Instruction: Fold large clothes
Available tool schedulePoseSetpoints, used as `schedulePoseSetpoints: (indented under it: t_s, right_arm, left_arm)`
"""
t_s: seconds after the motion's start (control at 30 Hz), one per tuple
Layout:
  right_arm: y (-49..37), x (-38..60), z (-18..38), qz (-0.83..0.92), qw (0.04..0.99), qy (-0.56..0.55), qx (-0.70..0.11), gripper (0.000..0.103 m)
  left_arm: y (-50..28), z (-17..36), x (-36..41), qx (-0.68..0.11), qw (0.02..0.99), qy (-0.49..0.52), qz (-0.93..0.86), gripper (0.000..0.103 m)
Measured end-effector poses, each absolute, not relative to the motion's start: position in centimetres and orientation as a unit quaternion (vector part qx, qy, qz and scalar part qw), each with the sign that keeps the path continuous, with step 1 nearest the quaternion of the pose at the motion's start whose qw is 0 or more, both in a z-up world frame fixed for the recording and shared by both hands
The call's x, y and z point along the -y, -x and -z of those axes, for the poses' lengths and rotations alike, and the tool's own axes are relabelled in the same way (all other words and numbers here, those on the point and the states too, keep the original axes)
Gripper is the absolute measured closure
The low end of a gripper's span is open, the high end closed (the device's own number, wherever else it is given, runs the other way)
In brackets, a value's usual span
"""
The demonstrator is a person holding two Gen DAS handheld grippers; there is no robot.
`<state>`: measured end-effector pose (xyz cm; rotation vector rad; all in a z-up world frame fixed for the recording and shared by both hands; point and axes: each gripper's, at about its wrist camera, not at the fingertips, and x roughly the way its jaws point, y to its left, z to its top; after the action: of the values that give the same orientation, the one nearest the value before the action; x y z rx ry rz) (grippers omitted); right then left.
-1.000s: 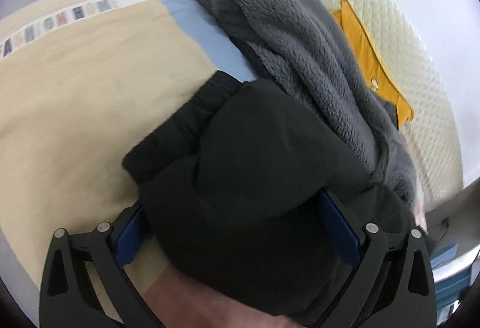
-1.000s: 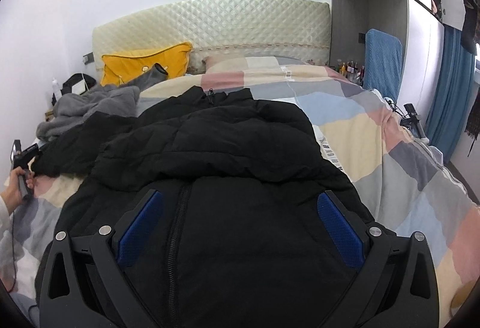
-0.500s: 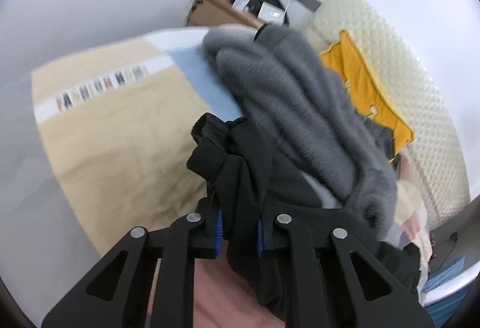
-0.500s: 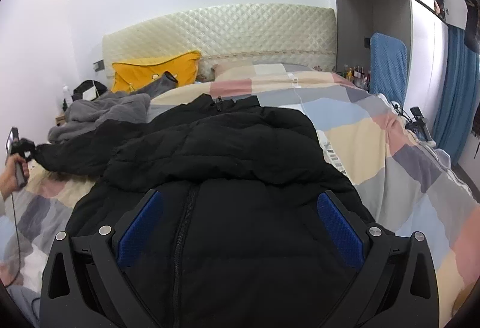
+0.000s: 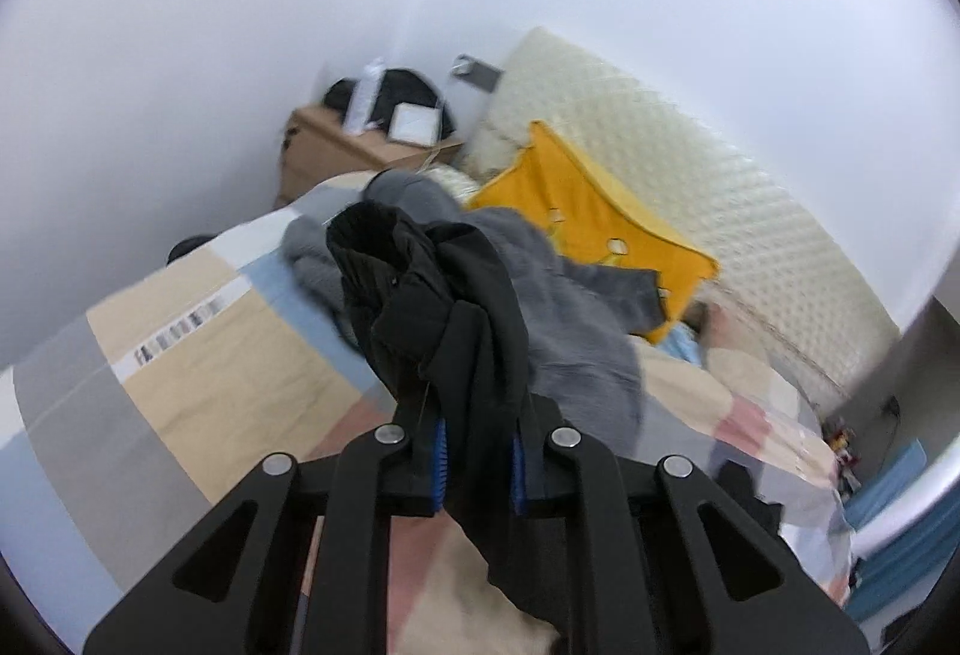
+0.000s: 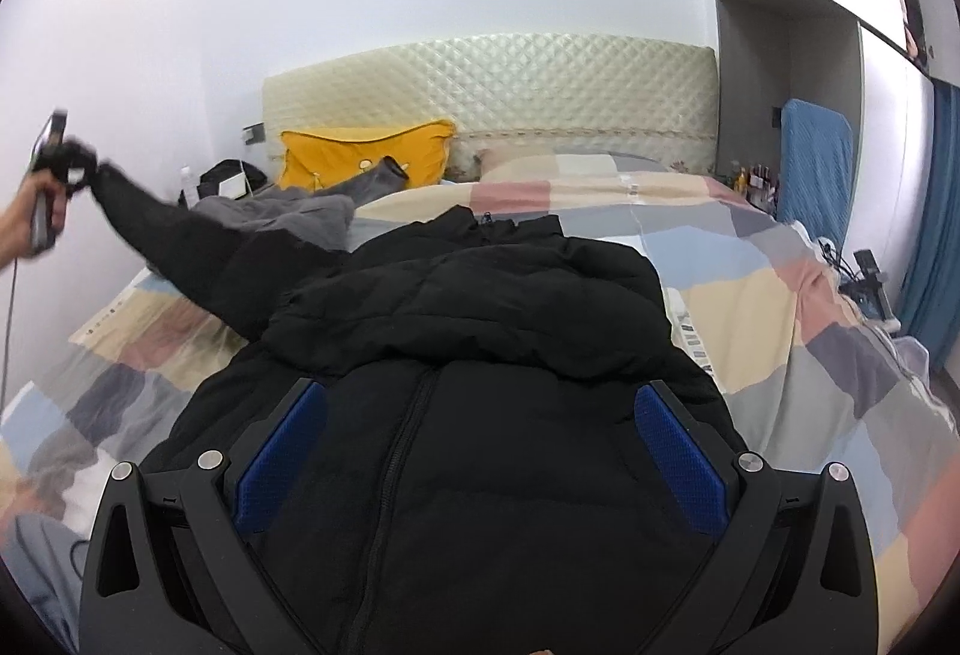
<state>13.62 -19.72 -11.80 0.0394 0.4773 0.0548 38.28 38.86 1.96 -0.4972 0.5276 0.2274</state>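
Left wrist view: the left gripper [image 5: 477,466] has its jaws pinched on the cuff end of the black sleeve [image 5: 432,295], which bunches up from between the blue pads [image 5: 440,460] toward the centre of the frame. A second ago the same jaws stood spread around the sleeve lying on the bed; they have since closed on the cloth, and the sleeve now hangs clear above the patchwork bedcover [image 5: 198,331], with the grey fleece garment [image 5: 576,319] and the yellow pillow [image 5: 606,223] behind it.

Right wrist view: the black padded jacket [image 6: 480,331] lies zip-up along the middle of the bed. Its sleeve [image 6: 180,247] is drawn out taut toward the upper left of the frame, where a hand [image 6: 30,223] holds the left gripper [image 6: 72,163], higher than half a second ago. The right gripper [image 6: 480,451] hovers over the jacket's lower front with jaws spread wide, pinching nothing.

Reading: the sleeve is secured and raised, so the likely next step is to carry it across the jacket body. The right gripper could steady the torso against dragging.
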Motion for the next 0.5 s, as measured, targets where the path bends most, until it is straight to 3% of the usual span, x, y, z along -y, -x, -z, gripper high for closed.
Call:
schedulePoseSetpoints:
  t_s: [0.5]
  right_arm:
    - [-10.9,24.1,9.6,-0.028,0.982,-0.045,-0.183,0.000]
  left_arm:
    - [-34.8,-12.5,-22.5,-0.206,0.967,0.149,-0.012,0.087]
